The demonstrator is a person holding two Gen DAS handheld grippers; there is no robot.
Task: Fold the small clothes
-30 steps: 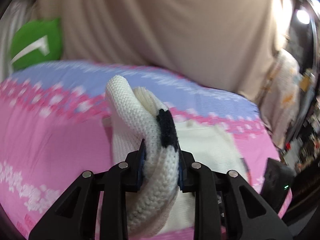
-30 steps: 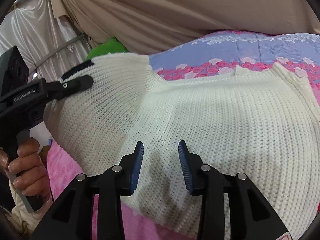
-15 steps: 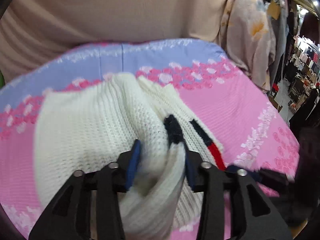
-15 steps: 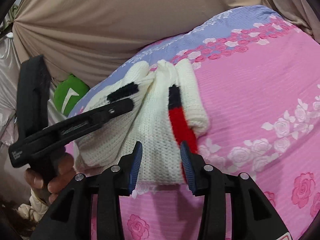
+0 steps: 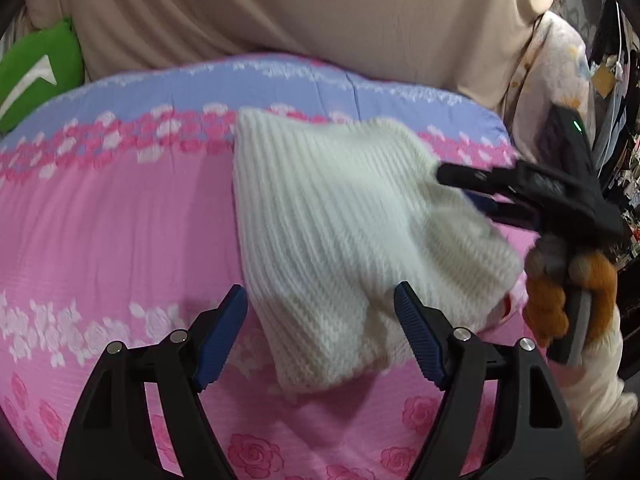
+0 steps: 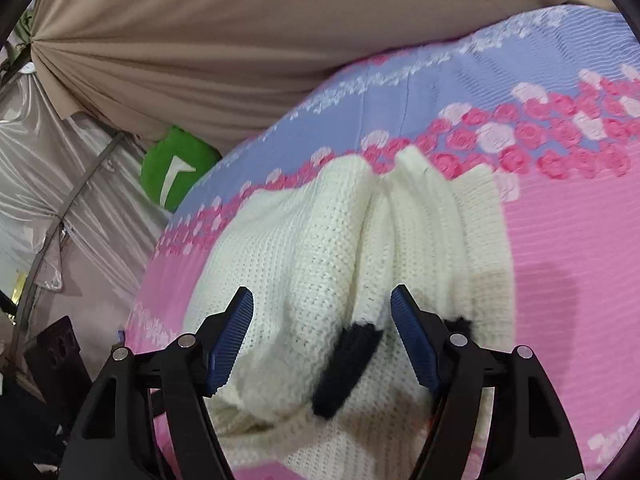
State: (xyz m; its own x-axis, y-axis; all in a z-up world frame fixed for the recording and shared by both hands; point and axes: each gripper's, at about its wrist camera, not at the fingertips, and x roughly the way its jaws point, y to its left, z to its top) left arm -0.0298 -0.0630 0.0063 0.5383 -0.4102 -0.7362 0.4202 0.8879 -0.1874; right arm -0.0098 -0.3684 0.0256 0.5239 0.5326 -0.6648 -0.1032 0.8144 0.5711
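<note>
Your left gripper (image 5: 320, 308) has just been opening, and its blue-padded fingers (image 5: 222, 334) now stand wide apart with neither pad pressing on anything. The near corner of the cream knit sweater (image 5: 340, 240) lies in the gap between them, loose on the bed. The sweater is bunched into a folded heap on the pink floral bedsheet (image 5: 112, 240), its far edge reaching the band of roses where the sheet turns lilac.

Your right gripper (image 6: 322, 336) has likewise just been opening; its fingers (image 6: 230, 338) are spread, and the sweater's folds sit under and between them without being pinched. In this view a black knit stripe (image 6: 346, 364) runs across the fabric between the pads, and a second dark patch shows just beyond the right-hand pad.

From the left wrist view you can see that right gripper at the sweater's right edge, its fingertips over the fabric, with your hand (image 5: 568, 292) wrapped around the handle and a cream sleeve (image 5: 596, 384) below it; the picture is blurred there, so contact cannot be told.

Beyond the bed hangs a beige draped cloth (image 5: 320, 12), and a green cushion (image 5: 36, 68) with a white mark rests at the bed's far left.
</note>
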